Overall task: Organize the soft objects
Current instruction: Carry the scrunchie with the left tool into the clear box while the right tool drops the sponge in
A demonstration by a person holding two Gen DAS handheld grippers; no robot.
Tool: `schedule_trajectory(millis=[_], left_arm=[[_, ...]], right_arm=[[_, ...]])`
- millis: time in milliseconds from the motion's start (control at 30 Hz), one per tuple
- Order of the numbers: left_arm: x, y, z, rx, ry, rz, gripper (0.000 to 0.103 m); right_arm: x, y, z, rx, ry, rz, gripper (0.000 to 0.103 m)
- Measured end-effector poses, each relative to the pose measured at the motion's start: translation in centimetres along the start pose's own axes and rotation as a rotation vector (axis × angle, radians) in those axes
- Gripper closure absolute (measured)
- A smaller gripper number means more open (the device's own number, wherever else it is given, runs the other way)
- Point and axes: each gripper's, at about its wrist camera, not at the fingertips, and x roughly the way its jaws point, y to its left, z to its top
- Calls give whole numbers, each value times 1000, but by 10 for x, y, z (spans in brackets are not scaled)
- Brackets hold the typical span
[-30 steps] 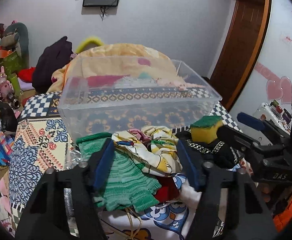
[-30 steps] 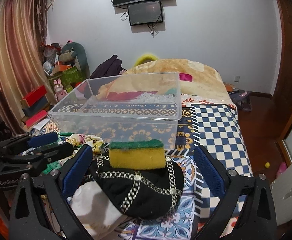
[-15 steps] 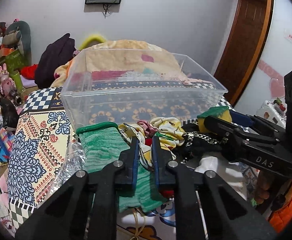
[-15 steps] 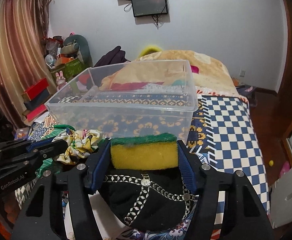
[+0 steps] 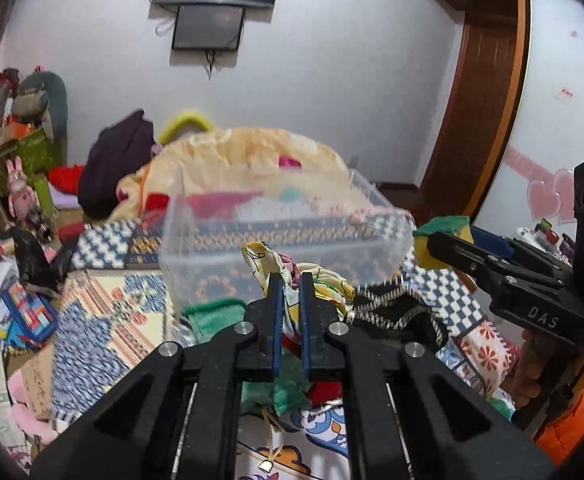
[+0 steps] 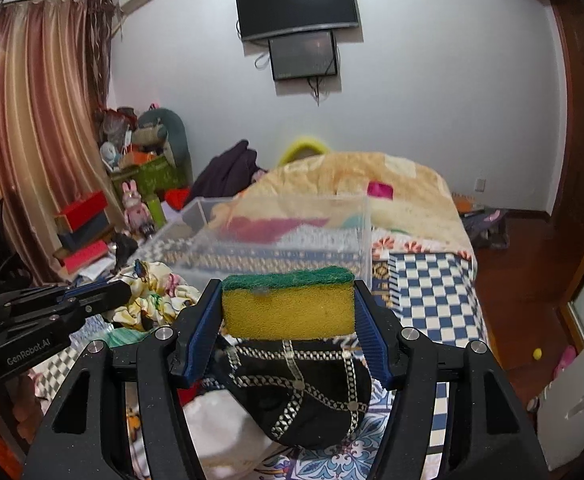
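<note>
Sponge [image 6: 288,306] clamped in right fingers [image 6: 366,334], floral cloth [image 5: 292,280] in left, before clear bin [image 6: 366,236]

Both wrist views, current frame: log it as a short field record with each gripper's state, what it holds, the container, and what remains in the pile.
left gripper: shut on floral cloth, lifted
right gripper: shut on sponge, yellow with green top
bin: clear plastic, behind the pile; nothing visibly inside
remaining pile: green knit, black cap with silver chains
surface: patterned bedspread
</note>
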Motion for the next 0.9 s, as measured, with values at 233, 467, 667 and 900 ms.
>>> schedule_trajectory(millis=[233,467,667,900], left_arm=[[-11,5,27,1,-74,28,97],[7,17,52,-12,-72,46,96],[37,29,63,-4,-19,61,97],[72,37,70,14,74,66,96]], right_arm=[[-1,8,13,-3,-51,21,44],[15,13,26,-17,-56,8,44],[33,16,32,-35,-29,-12,44],[62,14,34,-38,44,-30,44]])
